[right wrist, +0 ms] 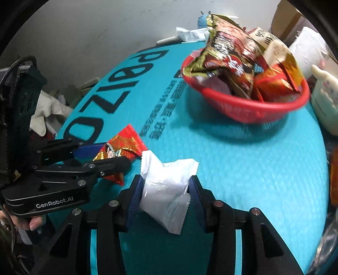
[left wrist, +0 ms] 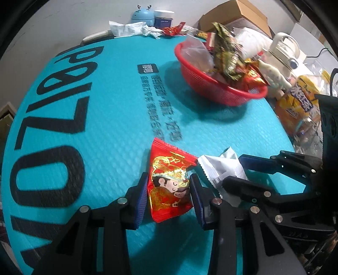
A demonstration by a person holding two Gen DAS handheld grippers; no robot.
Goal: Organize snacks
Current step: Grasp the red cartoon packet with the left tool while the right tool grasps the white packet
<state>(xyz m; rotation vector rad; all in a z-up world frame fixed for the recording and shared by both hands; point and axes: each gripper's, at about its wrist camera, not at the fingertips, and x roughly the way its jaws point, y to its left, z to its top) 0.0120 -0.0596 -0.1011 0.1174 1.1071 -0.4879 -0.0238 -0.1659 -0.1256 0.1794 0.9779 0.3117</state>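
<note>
Left gripper (left wrist: 169,188) fingers pinching red foil candy packet (left wrist: 169,179); right gripper (right wrist: 166,190) fingers pinching white crinkle-edged wrapper (right wrist: 166,186); red plastic mesh basket (right wrist: 249,105) ahead, nearer right.

surface (left wrist: 118,135): teal, quilted texture, large black letters and smaller black print across it
red basket (left wrist: 213,88): stands on the surface toward the far right, heaped with snack packets
crumpled tissue (left wrist: 126,28): at the far edge
blue pot (left wrist: 163,19): far edge, beside a pale blue horned figure (left wrist: 142,15)
orange bag (left wrist: 300,105): right edge, near the basket
</note>
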